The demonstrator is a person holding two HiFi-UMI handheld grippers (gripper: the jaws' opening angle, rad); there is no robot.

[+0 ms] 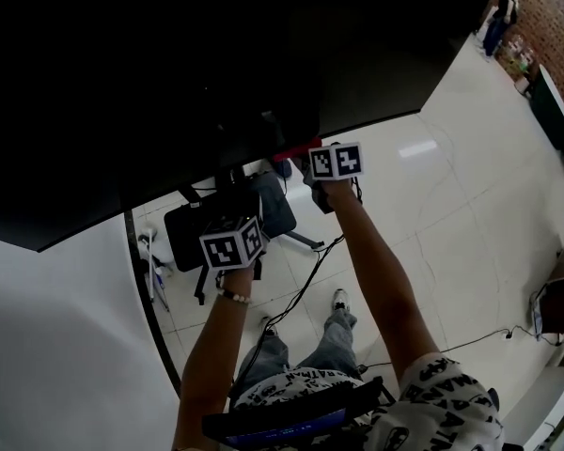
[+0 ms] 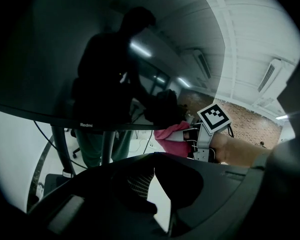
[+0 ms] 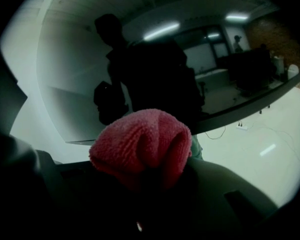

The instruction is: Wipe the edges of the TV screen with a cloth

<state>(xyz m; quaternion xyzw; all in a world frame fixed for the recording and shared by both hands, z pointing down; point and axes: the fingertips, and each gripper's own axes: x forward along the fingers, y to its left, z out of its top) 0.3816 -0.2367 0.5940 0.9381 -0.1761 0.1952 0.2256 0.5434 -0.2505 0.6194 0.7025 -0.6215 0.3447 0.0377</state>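
Observation:
The big black TV screen (image 1: 169, 64) fills the top of the head view, its lower edge running across just above both grippers. My right gripper (image 3: 145, 170) is shut on a bunched pink cloth (image 3: 140, 141), held up against the screen's lower edge (image 3: 250, 104). From the left gripper view the cloth (image 2: 170, 136) shows right under the bottom bezel (image 2: 90, 125). In the head view it is a red sliver (image 1: 296, 148) beside the right marker cube (image 1: 336, 161). My left gripper (image 2: 154, 166) is shut and holds nothing. It hangs below the screen, with its cube (image 1: 232, 243) left of the right gripper.
The TV's stand poles (image 2: 107, 144) drop to a black base (image 1: 183, 228) under the left gripper. Cables (image 1: 301, 289) trail over the white tiled floor. A white curved surface (image 1: 56, 346) lies at lower left. Dark furniture and a brick wall (image 1: 536, 7) stand far right.

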